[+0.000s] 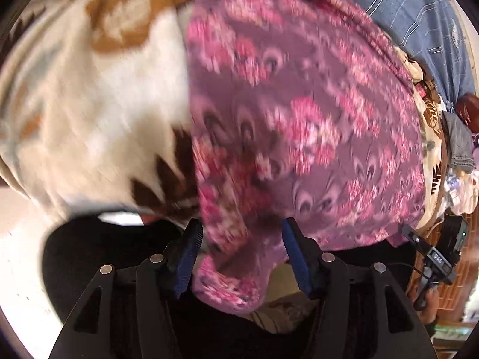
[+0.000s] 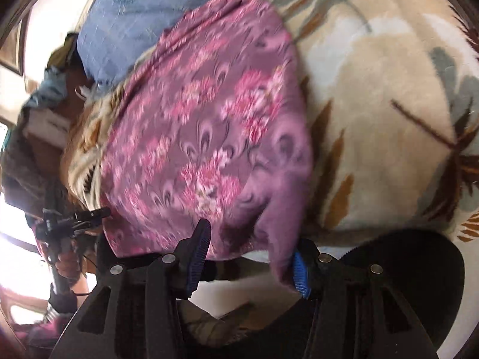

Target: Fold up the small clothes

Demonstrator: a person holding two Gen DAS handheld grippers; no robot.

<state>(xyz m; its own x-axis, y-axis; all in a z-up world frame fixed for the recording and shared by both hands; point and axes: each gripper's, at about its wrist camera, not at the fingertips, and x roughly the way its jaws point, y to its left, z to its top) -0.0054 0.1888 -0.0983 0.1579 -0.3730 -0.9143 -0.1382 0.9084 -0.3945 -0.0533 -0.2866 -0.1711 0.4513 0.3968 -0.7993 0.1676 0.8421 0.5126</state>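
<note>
**Fold laid over, both near corners let go**

Bed surface: a plush cream blanket with brown and grey leaf pattern [image 1: 98, 95], a blue striped cloth [image 1: 419, 15] at the far end, clutter along one side. Both views are motion-blurred.

The purple floral-print garment [image 1: 299, 113] lies spread across the blanket, its near hem hanging just over the bed's edge towards me. I judge the step in hand to be the end of one fold: the cloth looks laid down and the corners released.

Left gripper [image 1: 242, 254]: jaws about half apart. A rolled corner of the garment sits between the blue pads; it brushes the left pad, but the other pad stands clear. Not clamped, as I read it.

Right gripper [image 2: 250, 254]: likewise about half apart. The garment's other near corner droops against the right-hand pad; the left-hand pad is free of cloth. No grip here either.

Next move, in my judgement: pull both grippers clear without dragging the hem, then take fresh holds along one side edge for the cross fold. The thin fabric may cling to the ribbed pads.
</note>
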